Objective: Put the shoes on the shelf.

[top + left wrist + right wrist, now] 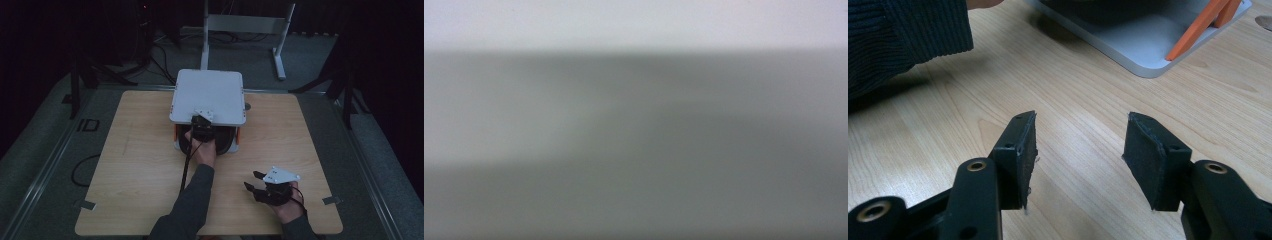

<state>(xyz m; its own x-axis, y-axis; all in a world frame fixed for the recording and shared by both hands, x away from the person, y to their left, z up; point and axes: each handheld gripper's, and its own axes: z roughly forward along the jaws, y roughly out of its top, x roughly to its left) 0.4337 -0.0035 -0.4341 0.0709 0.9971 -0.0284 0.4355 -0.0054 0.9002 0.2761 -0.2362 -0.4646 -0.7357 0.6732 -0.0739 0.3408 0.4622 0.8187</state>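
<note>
High view: a white box (pixel 208 96) with a flat lid and orange parts at its base stands at the far middle of the bench (pixel 140 165). The left tongs (pixel 201 126) reach under its front edge; their gap cannot be told. The right tongs (pixel 256 184) rest near the front.

Left gripper view: blurred grey surface.

Right gripper view: right tongs (pixel 1079 150) stand apart, empty, over bare wood; a dark sleeve (pixel 903 35) lies left.

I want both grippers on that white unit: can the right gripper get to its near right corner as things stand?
Probably yes: the right gripper is open and empty, with bare table between it and the white unit.

"id" mark on the floor (pixel 88 125)
</note>
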